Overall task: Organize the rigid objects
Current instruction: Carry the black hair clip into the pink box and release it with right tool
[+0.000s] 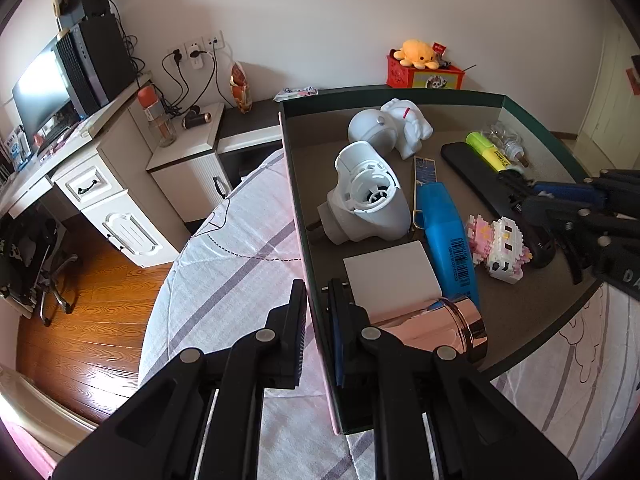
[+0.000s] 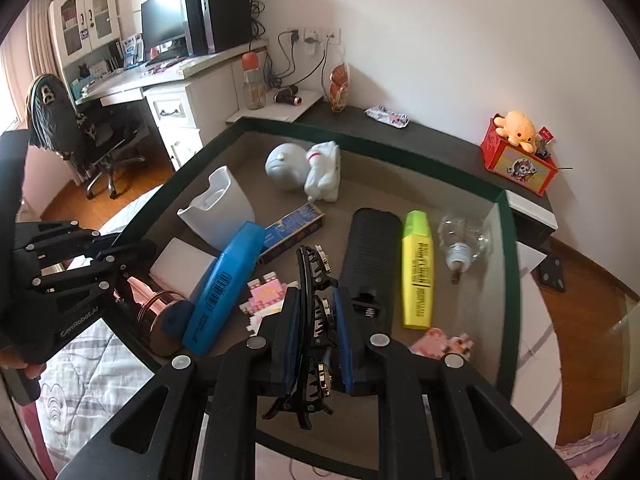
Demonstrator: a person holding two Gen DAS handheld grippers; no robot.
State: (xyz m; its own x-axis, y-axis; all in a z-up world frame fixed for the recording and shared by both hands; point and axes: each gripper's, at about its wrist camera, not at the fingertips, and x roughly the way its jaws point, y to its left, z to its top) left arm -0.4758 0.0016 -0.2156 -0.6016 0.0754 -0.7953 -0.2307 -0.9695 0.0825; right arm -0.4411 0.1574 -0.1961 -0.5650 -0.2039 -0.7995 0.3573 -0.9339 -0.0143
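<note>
Hair clip (image 2: 316, 320): light, rigid, toothed, brittle; right gripper (image 2: 316, 340) clamped across its spine. Left gripper (image 1: 316, 320) clamped on box wall (image 1: 298, 200).

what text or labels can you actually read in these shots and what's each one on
"GenRobot.AI": on the side of the left gripper, white print.
"DA": the only letters showing on the right gripper, the rest cut off.
Blue case: barcode with digits, too small to read.
Yellow highlighter: black print along it, too blurred to read.
Red box: picture only, no legible words.
</note>
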